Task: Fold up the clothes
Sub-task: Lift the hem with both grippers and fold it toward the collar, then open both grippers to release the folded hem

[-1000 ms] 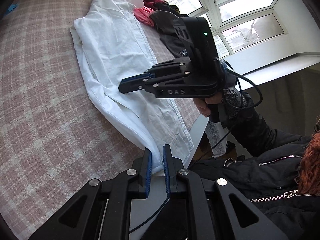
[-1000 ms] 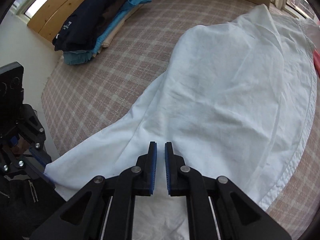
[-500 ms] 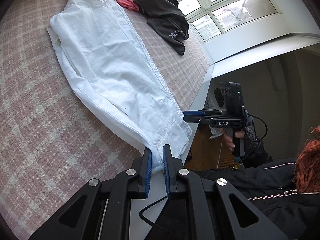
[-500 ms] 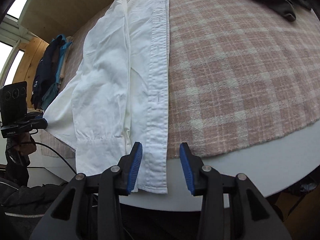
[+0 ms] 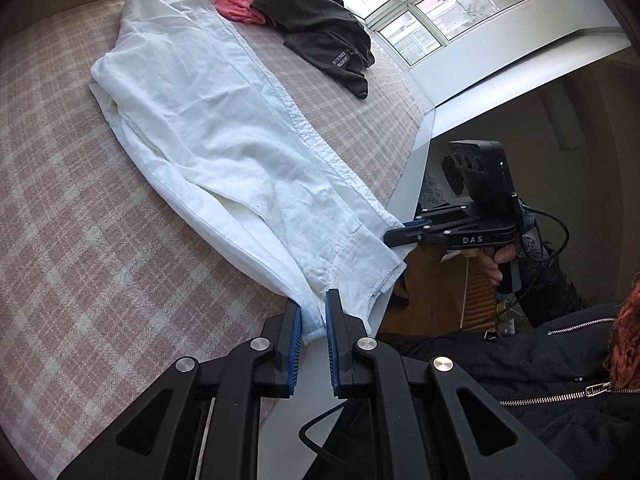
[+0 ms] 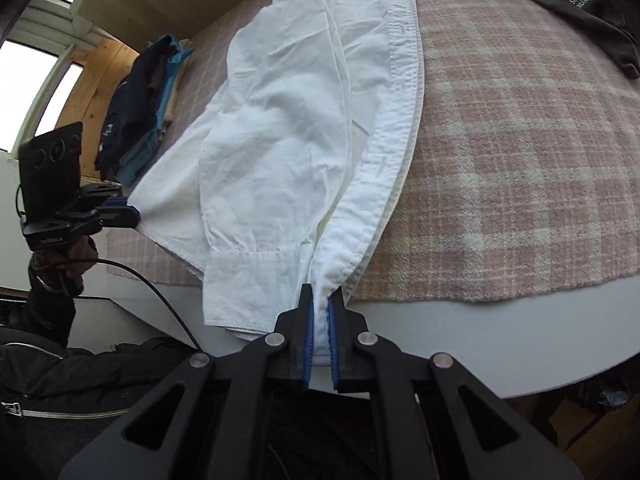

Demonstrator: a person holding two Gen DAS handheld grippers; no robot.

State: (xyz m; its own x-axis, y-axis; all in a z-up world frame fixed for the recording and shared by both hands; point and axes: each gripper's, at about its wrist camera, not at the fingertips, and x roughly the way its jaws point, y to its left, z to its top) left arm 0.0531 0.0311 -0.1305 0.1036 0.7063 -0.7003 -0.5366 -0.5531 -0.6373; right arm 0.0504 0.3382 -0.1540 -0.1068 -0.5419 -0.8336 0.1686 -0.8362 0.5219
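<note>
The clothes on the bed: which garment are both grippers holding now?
The white shirt, spread long over the checked blanket. The left gripper and right gripper each pinch a hem corner. The black garment and pink one lie untouched.

- The shirt (image 5: 224, 148) lies lengthwise on the blanket (image 5: 72, 248), its hem at the table edge (image 6: 500, 344).
- A dark garment (image 5: 324, 32) lies at 2 o'clock from the shirt.
- Stacked clothes (image 6: 140, 108) sit at 10 o'clock in the right wrist view.

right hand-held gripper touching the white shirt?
Touching. Right wrist view: the right hand-held gripper is shut on the white shirt, its hem corner pinched between the blue pads.
</note>
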